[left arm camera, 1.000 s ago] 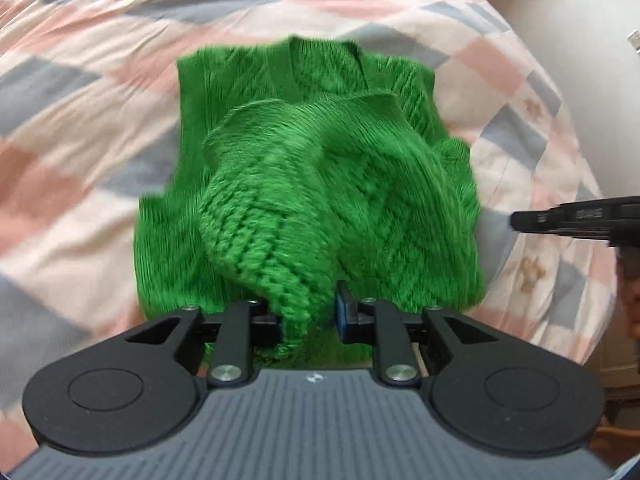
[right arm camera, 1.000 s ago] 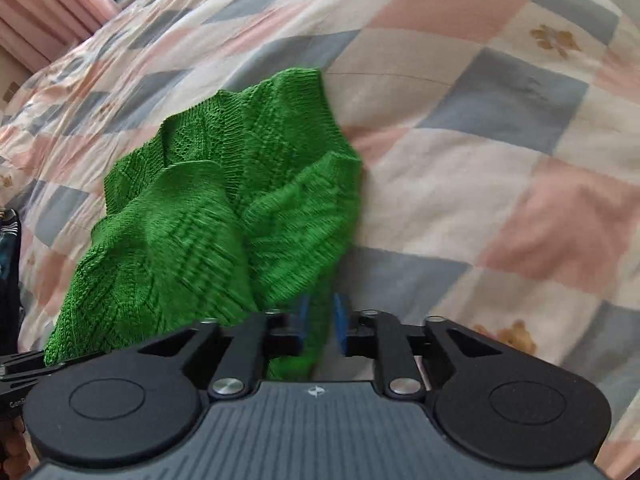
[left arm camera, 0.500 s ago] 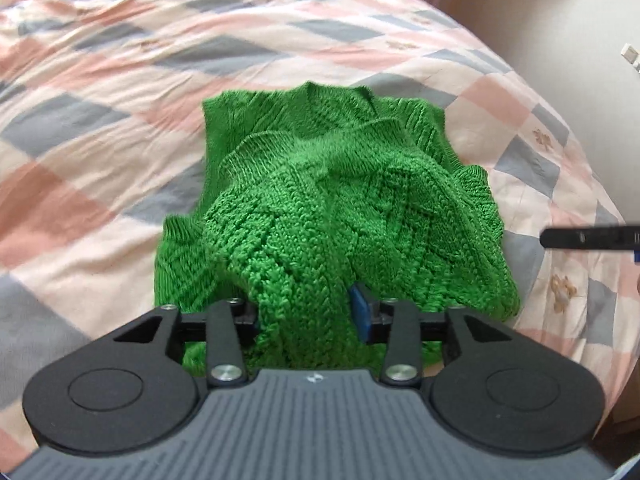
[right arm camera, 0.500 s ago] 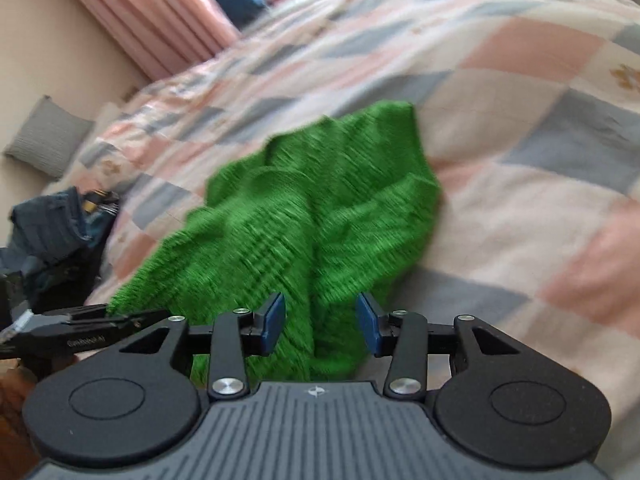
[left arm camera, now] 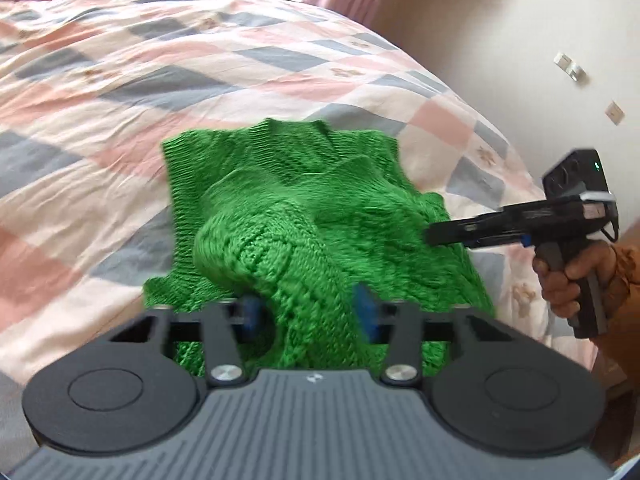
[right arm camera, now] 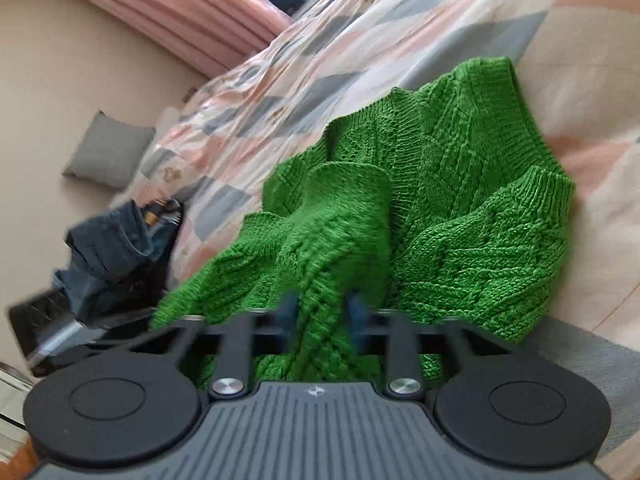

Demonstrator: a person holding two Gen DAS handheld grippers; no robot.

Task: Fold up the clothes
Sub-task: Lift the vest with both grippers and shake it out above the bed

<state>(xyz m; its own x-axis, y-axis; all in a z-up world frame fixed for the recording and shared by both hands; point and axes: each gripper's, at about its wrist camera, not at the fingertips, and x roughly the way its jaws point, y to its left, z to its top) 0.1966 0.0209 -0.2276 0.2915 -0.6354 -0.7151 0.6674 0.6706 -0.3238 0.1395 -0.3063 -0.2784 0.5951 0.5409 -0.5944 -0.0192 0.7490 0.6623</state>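
Pulled back and raised since half a second ago, with more bedspread and wall in the left wrist view; spread wider too, at the left gripper (left arm camera: 307, 312), whose blue pads (left arm camera: 250, 312) now stand well apart. Loosely astride a raised ridge of the green sweater (left arm camera: 320, 208), with a dark gap beside the left pad, so open and not pinching.

Centre of that view: sweater flat on the checked bedspread (left arm camera: 120, 80), collar toward the top of the frame, a sleeve or side panel already thrown over the body, lumpy rather than smooth. Right edge: a hand (left arm camera: 568, 276) on the right gripper (left arm camera: 430, 236), tip touching or just over the sweater's right side.

In the right wrist view, from the left: grey cushion (right arm camera: 108, 150) on the floor, heap of dark blue clothes (right arm camera: 108, 248) lower left, then the sweater (right arm camera: 460, 200) across the middle, cuff at the right, bedspread (right arm camera: 600, 160) beyond. Low centre, right gripper (right arm camera: 322, 312) with pads either side of a knit ridge; too blurred to say whether clamped or merely flanking.

Judged partway: sides brought inward, folds not flattened. Left to do, probably: smoothing, then folding hem toward collar.
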